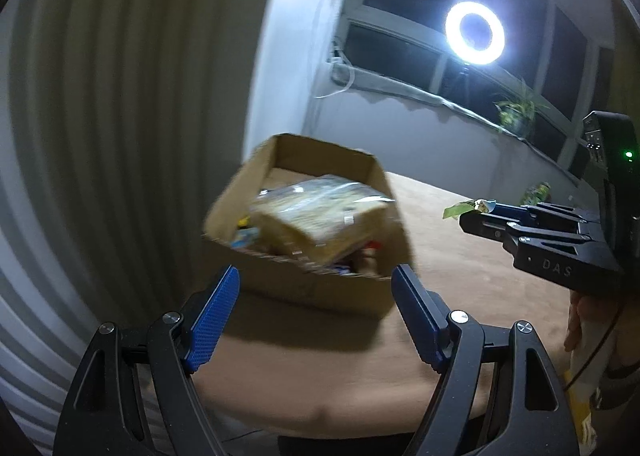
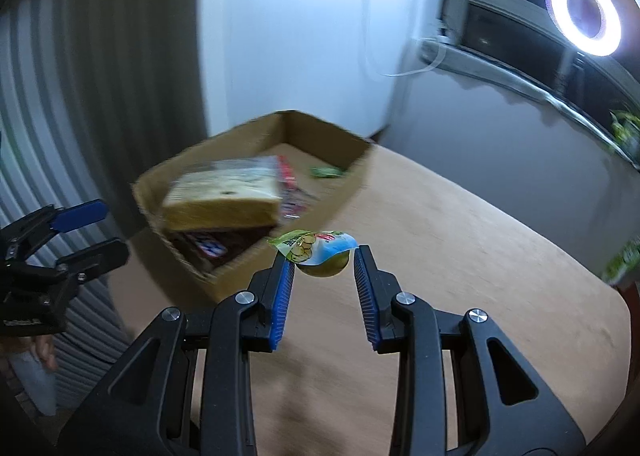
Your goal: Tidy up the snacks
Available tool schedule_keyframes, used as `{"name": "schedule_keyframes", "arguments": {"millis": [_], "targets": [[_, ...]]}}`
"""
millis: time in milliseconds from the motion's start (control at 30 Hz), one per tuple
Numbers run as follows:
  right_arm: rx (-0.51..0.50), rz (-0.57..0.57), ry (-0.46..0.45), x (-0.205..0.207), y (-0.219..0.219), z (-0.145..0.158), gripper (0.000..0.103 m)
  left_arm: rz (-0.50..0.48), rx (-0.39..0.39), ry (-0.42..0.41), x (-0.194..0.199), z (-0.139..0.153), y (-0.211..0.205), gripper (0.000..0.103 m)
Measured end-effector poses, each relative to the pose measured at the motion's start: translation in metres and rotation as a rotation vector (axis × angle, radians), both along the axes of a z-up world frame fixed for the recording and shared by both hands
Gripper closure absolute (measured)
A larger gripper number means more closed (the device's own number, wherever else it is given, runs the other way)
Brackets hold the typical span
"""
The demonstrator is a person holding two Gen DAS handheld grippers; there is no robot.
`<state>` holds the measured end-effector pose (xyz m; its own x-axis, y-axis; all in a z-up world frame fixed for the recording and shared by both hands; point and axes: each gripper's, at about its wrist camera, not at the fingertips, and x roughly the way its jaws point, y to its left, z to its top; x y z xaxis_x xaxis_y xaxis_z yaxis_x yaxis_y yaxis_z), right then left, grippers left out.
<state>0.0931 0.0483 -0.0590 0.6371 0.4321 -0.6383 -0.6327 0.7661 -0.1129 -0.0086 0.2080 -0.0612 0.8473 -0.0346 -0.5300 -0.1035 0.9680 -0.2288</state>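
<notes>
While the left gripper (image 1: pixel 316 316) hangs wide open and empty just before the box (image 1: pixel 280 288), that box at the counter's (image 2: pixel 480 256) left end already holds a bread bag (image 2: pixel 224 200), candy bars (image 2: pixel 208 248) and a green packet (image 2: pixel 326 172). Right of it, the right gripper (image 2: pixel 322 268) carries a small green pouch (image 2: pixel 316 252) between half-closed fingers, near the box's corner. Judging by this, most is packed; this pouch and another green pack (image 2: pixel 624 260) at the counter's right edge remain.

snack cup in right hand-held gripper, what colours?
Yellow-green snack cup with green, light-blue printed lid. Clearest in the right wrist view.
</notes>
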Motion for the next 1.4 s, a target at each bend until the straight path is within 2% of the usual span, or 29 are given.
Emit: {"name": "schedule_keyframes", "arguments": {"millis": [300, 367, 433, 633, 700, 733, 833, 933, 1000, 1100, 1233, 1400], "targets": [[-0.073, 0.096, 0.048, -0.001, 0.069, -0.028, 0.069, 0.076, -0.007, 0.041, -0.001, -0.017, 0.035, 0.025], [-0.082, 0.086, 0.042, 0.000, 0.072, -0.033, 0.054, 0.084, -0.001, 0.043, -0.001, -0.017, 0.038, 0.025], [-0.068, 0.084, 0.041, 0.000, 0.071, -0.033, 0.045, 0.088, 0.012, 0.042, -0.001, -0.016, 0.038, 0.025], [-0.047, 0.065, 0.032, 0.001, 0.064, -0.030, 0.043, 0.088, 0.025, 0.038, -0.002, -0.014, 0.037, 0.025], [-0.032, 0.063, 0.028, -0.001, 0.060, -0.028, 0.041, 0.088, 0.031, 0.039, -0.003, -0.012, 0.035, 0.024], [-0.027, 0.061, 0.024, -0.002, 0.059, -0.027, 0.036, 0.087, 0.035, 0.038, -0.003, -0.011, 0.033, 0.025], [0.005, 0.057, 0.010, -0.006, 0.050, -0.021, 0.029, 0.087, 0.049, 0.032, -0.004, -0.006, 0.028, 0.024], [0.034, 0.045, -0.004, -0.009, 0.039, -0.015, 0.018, 0.083, 0.064, 0.022, -0.004, -0.001, 0.020, 0.024], [0.054, 0.032, -0.014, -0.011, 0.029, -0.011, 0.017, 0.076, 0.073, 0.019, -0.004, 0.003, 0.014, 0.024], [0.079, 0.011, -0.019, -0.013, 0.013, -0.008, 0.012, 0.061, 0.096, 0.009, -0.002, 0.009, 0.001, 0.019], [0.122, -0.024, -0.031, -0.015, -0.016, -0.004, 0.005, 0.027, 0.122, 0.005, 0.002, 0.018, -0.021, 0.019], [0.169, -0.067, -0.038, -0.015, -0.053, 0.000, 0.005, -0.014, 0.155, 0.003, 0.008, 0.026, -0.047, 0.018]]}}
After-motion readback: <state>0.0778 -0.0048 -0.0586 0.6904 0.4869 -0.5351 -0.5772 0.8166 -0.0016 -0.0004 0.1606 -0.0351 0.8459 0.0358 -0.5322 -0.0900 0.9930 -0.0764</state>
